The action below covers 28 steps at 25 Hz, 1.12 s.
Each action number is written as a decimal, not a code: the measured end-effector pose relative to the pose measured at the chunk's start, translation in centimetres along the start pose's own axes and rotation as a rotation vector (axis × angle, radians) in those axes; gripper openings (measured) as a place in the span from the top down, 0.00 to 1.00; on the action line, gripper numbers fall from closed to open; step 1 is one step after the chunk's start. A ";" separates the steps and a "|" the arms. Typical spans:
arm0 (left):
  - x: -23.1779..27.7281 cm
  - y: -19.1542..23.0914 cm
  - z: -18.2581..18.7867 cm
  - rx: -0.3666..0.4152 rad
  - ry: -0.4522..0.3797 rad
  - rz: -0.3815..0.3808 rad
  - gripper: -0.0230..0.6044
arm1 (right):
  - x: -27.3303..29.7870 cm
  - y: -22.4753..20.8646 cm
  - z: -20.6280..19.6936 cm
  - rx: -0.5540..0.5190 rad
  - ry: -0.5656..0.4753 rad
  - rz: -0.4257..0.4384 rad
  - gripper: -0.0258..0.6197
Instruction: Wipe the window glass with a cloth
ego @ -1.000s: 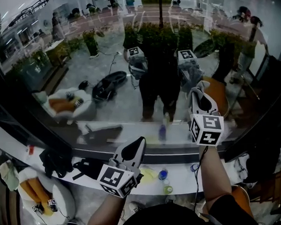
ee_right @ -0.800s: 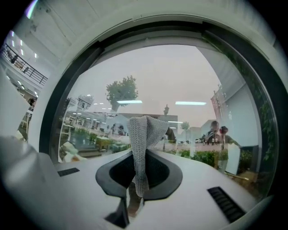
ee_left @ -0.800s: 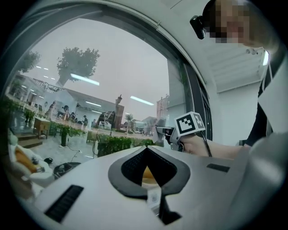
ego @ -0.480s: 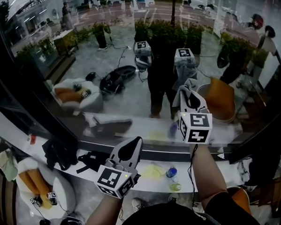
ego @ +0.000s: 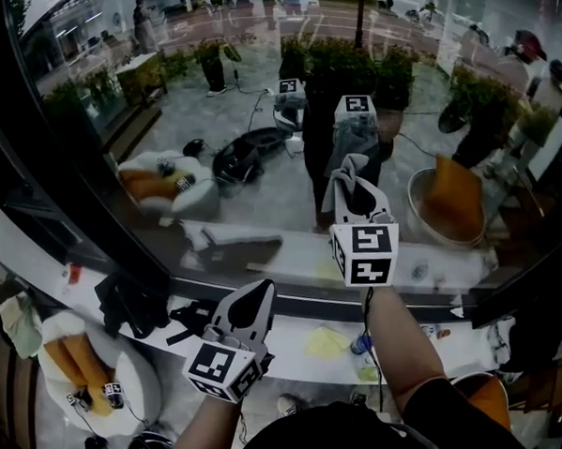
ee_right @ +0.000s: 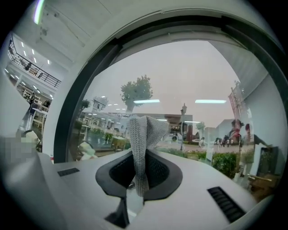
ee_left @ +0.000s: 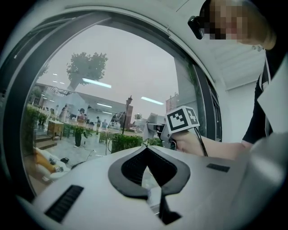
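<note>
Fingers of right gripper point(ego: 359, 182) clench cloth point(ee_right: 143, 134), shifted left | left gripper point(ego: 263, 288) clenched empty

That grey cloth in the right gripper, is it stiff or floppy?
Probably floppy: the cloth folds over above the right gripper. Its open knit looks light, so it should flatten against the glass.

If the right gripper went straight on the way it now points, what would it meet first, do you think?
Most likely the large window glass, the grey knitted cloth in the right gripper touching first; depth is unclear.
</note>
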<state>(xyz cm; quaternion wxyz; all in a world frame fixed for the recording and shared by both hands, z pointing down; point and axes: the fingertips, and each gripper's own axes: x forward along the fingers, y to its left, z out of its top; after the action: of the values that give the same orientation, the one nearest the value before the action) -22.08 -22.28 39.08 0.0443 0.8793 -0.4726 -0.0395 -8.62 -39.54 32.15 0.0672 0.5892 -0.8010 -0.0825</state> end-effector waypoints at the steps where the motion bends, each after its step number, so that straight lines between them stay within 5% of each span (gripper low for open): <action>1: -0.1 0.2 0.0 0.005 0.002 0.006 0.95 | 0.3 0.3 -0.1 0.000 -0.001 0.003 0.88; 10: -3.2 5.5 -0.9 -0.014 0.010 0.045 0.95 | 3.4 8.3 -0.8 -0.001 0.011 0.060 0.88; 28: -3.3 6.4 -1.6 -0.044 0.014 0.051 0.95 | 4.0 9.5 -0.9 0.006 0.007 0.090 0.88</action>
<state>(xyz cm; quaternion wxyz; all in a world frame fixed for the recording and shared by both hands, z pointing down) -29.04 -22.95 41.54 0.0679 0.8660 -0.4935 -0.0428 -18.45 -40.63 35.08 0.0720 0.5532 -0.8265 -0.0750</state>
